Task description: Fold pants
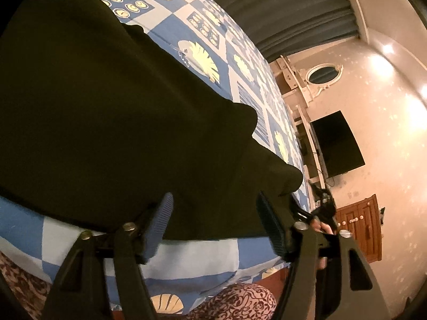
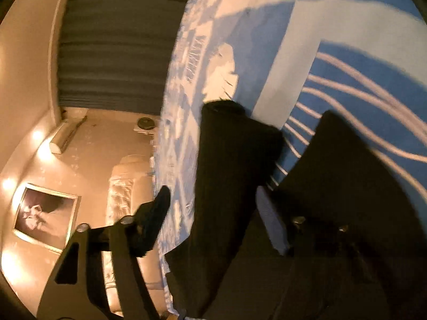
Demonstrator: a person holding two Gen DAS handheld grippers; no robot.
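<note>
Black pants lie spread over a bed with a blue and white patterned sheet. In the left wrist view my left gripper is open, its blue-padded fingers astride the near edge of the pants without closing on them. In the right wrist view the pants hang over the edge of the sheet and run between the fingers of my open right gripper. The left finger is dark and blurred, and the right pad rests against the cloth.
The bed edge runs beside a floor with a patterned rug. A dark TV, a wooden cabinet and grey curtains stand by the far wall. In the right wrist view a cushioned headboard and a framed picture show.
</note>
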